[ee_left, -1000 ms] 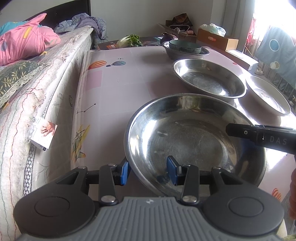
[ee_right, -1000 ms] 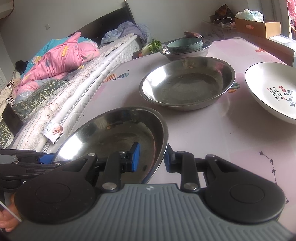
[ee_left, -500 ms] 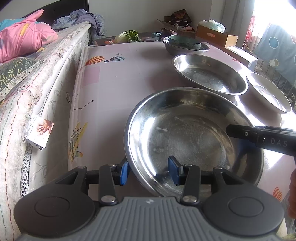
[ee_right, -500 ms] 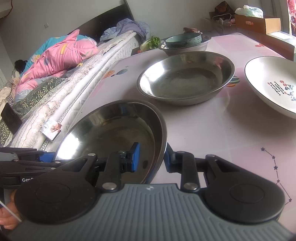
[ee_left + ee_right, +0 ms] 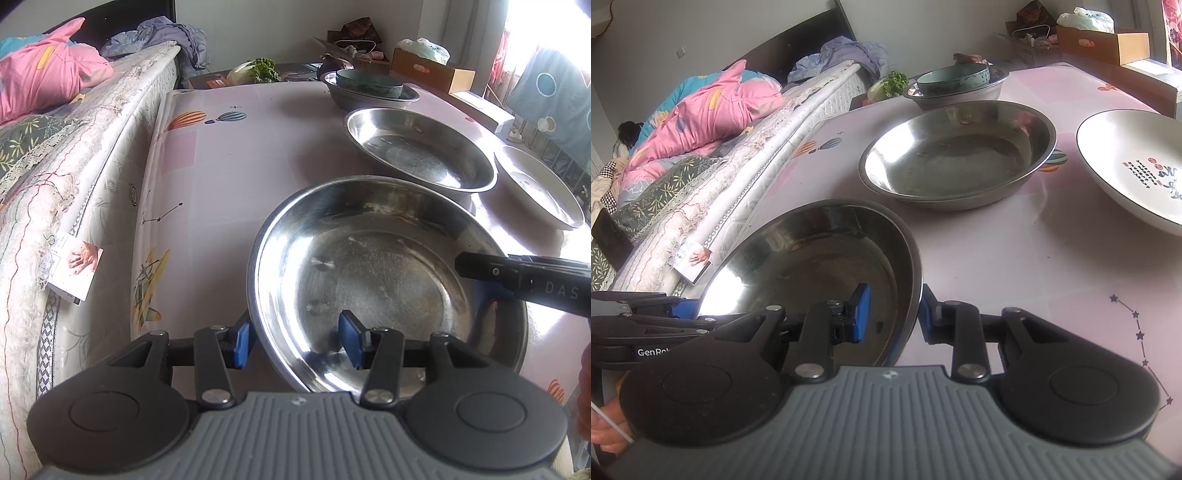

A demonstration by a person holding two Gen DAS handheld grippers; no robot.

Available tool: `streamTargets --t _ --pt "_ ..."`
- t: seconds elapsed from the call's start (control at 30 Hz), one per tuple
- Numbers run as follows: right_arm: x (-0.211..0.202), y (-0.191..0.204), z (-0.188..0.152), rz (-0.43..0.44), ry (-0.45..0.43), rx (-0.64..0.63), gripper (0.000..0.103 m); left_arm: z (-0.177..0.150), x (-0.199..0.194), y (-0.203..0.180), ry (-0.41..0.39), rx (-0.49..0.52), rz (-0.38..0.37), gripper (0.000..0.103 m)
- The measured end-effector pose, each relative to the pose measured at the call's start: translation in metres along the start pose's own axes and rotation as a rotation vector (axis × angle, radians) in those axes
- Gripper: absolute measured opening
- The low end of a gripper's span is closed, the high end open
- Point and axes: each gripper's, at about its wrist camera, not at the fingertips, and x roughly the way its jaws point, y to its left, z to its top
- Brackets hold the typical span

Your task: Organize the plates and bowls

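Handling the wide shallow stainless-steel bowl (image 5: 388, 280), nearest of the dishes on the pink patterned surface (image 5: 229, 177): we judge it light, rigid, slippery; take it by the thin rim. Left hand-held gripper (image 5: 295, 341) straddles the near rim, jaws opening. Right hand-held gripper (image 5: 892, 314) pinches the rim opposite.

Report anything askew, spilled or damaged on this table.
Nothing spilled or damaged. The near steel plate sits tilted, its rim straddled by the right claw and the opening left claw. The other steel plate and white plate lie flat.
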Motion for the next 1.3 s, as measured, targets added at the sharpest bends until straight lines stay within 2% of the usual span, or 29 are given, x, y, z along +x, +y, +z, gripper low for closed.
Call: streamTargets --t 0.2,0.47,1.3 --pt "-0.001 0.000 0.000 0.000 -0.002 -0.012 0.027 -0.001 -0.001 -0.002 0.004 -0.003 -0.011 0.051" --pt "0.001 0.001 0.001 -0.005 -0.005 -0.023 0.027 -0.002 0.001 -0.008 0.003 0.029 0.014 0.054" --pt "-0.009 0.009 0.005 -0.014 -0.037 -0.060 0.029 0.003 -0.010 -0.012 -0.025 0.028 0.033 0.053"
